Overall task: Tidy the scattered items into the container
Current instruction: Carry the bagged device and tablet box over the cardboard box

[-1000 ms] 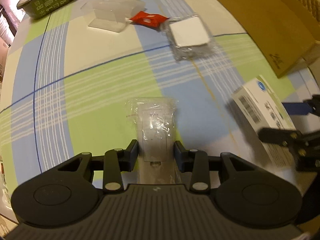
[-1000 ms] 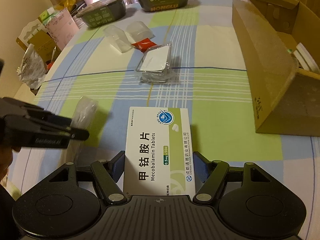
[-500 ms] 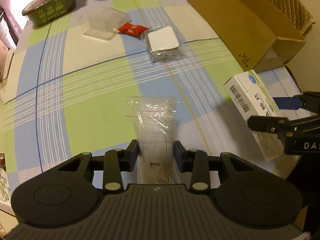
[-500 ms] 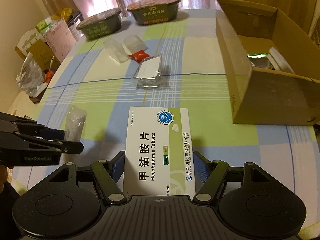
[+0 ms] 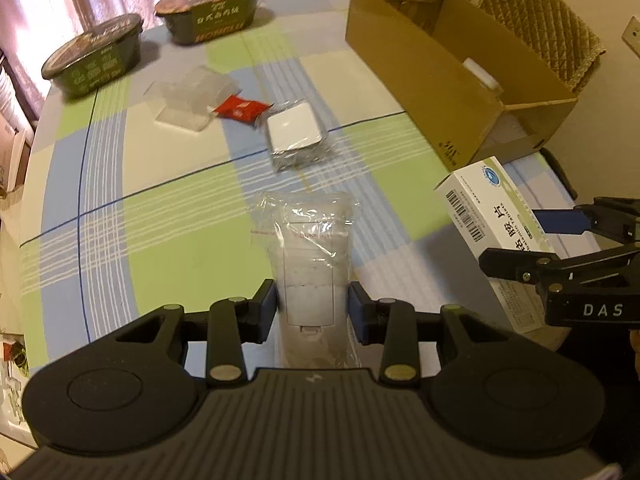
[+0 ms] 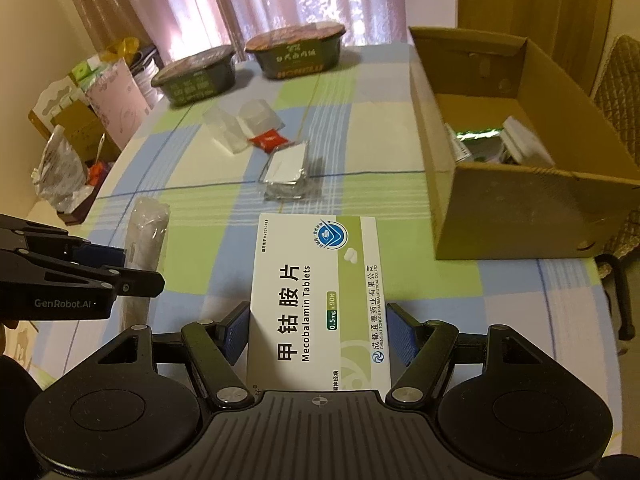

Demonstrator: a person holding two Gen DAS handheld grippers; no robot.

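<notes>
Tablets box [image 6: 318, 300] sits clamped in the right claw [image 6: 316, 332], above the bench [image 6: 420, 280]. Left claw [image 5: 312, 308] grips a plastic-wrapped white item [image 5: 310, 264]; cardboard box [image 6: 520, 208] nearby.

A tablecloth [image 5: 132, 168] in a plaid of pale green, light blue and cream, with thin white and dark blue lines. A brown cardboard box [image 6: 520, 208]. A white and green tablet box [image 6: 320, 300] with black lettering. A small red packet [image 5: 240, 109]. Two dark green bowls [image 6: 296, 56] with yellow lettering. Pink curtains [image 6: 240, 0].
</notes>
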